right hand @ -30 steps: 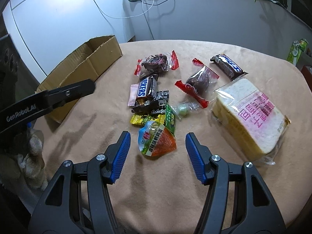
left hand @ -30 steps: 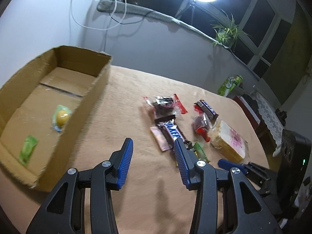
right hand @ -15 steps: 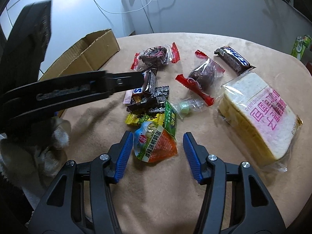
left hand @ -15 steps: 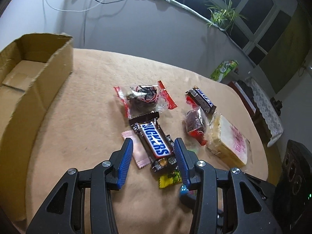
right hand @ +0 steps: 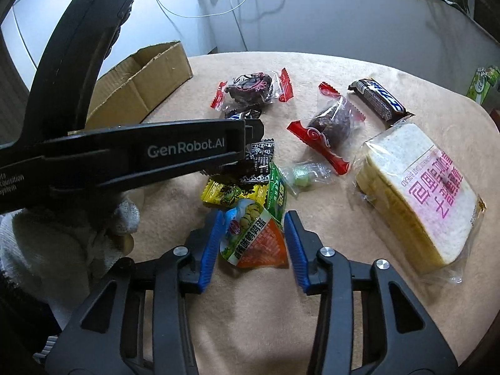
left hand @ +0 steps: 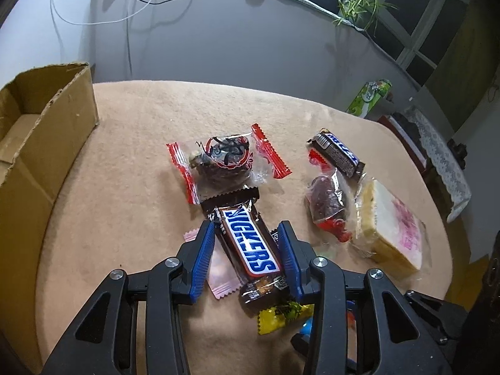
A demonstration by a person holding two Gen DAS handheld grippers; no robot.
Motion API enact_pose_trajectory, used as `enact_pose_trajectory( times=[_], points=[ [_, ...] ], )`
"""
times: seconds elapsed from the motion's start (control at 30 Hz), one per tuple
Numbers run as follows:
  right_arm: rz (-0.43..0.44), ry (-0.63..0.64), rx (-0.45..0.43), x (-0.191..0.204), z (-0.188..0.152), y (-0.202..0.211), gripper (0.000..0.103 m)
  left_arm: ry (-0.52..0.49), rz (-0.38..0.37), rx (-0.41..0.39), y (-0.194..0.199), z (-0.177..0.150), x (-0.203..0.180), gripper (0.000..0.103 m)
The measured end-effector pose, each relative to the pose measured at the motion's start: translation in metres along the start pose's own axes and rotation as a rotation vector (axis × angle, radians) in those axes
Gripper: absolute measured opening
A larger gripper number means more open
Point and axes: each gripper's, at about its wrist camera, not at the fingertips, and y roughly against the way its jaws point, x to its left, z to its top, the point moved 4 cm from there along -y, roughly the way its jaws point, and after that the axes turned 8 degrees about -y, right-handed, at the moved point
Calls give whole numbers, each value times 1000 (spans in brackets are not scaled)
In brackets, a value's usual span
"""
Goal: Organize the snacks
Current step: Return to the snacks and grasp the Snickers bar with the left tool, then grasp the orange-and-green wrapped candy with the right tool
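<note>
A pile of snacks lies on the tan table. My left gripper (left hand: pixel 247 232) is open, its blue fingers on either side of a Snickers bar (left hand: pixel 248 242) that lies on a pink wafer pack (left hand: pixel 218 268). My right gripper (right hand: pixel 254 223) is open around an orange and green egg snack packet (right hand: pixel 253 237). The left gripper's black body (right hand: pixel 140 153) crosses the right wrist view. A cardboard box (left hand: pixel 37 143) stands at the left; it also shows in the right wrist view (right hand: pixel 140 84).
Two red-ended cake packs (left hand: pixel 226 159) (left hand: pixel 326 203), a second chocolate bar (left hand: pixel 339 153), a bread loaf bag (right hand: pixel 418 193), a yellow candy pack (right hand: pixel 232 192) and a green candy (right hand: pixel 304 176) lie around. A green carton (left hand: pixel 368 97) stands beyond the far table edge.
My left gripper has swung from the box over to the pile and come down around the Snickers bar. My right gripper has moved forward and narrowed around the egg packet.
</note>
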Motion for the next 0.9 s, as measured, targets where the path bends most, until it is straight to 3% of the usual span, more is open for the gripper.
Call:
enact_pose_trajectory(
  times=[0.07,0.37,0.9],
  points=[
    [-12,4,1,0,0,0,38,-15,14,-5,0,-1,1,32],
    [-2,-26,1,-9,1,2,26,-10,24,-29,4,-4,8,27],
    [22,-56,-31,-15,-4,25,25,83,1,-82,32,-18,22,27]
  ],
)
